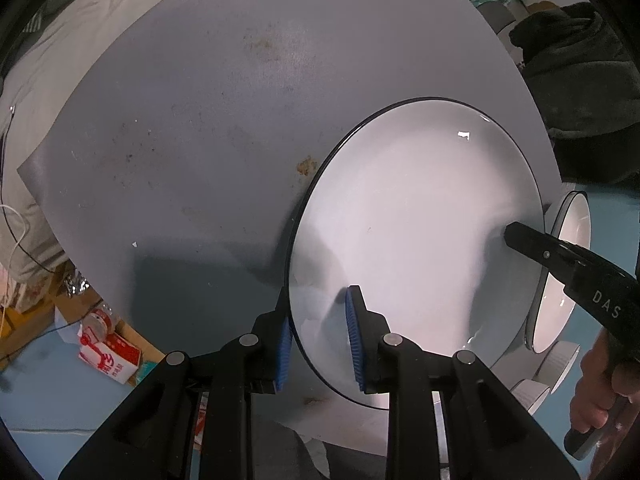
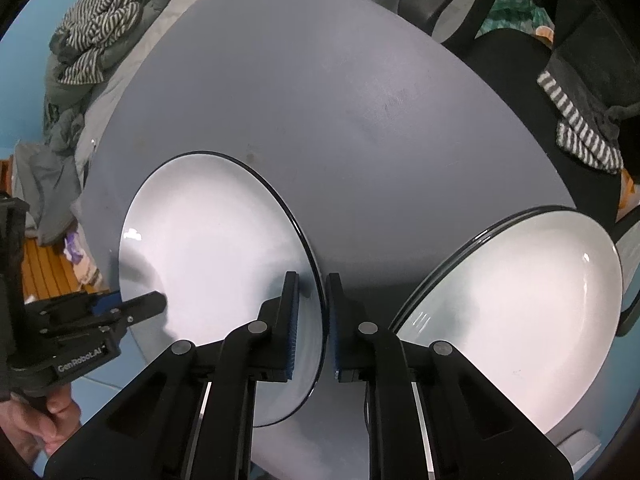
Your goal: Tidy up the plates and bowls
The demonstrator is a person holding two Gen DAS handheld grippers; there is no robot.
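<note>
A white plate [image 1: 412, 216] with a thin dark rim lies on the grey round table [image 1: 192, 132], near its edge. My left gripper [image 1: 319, 292] straddles one side of the rim, one blue pad on the plate's face and the other under the edge, shut on it. In the right wrist view the same plate [image 2: 216, 248] has my right gripper [image 2: 313, 278] on its opposite rim, pads close against both sides. Each gripper also shows in the other's view: the right gripper [image 1: 520, 236] over the far rim, the left gripper [image 2: 152, 302] likewise.
A stack of matching plates [image 2: 520, 300] sits right of the held plate on the table [image 2: 360, 112]. A bowl [image 1: 574, 220] and small white cups [image 1: 560, 356] stand past the table's edge. A black chair [image 2: 500, 60], piled clothes [image 2: 100, 20] and a red carton [image 1: 108, 356] surround it.
</note>
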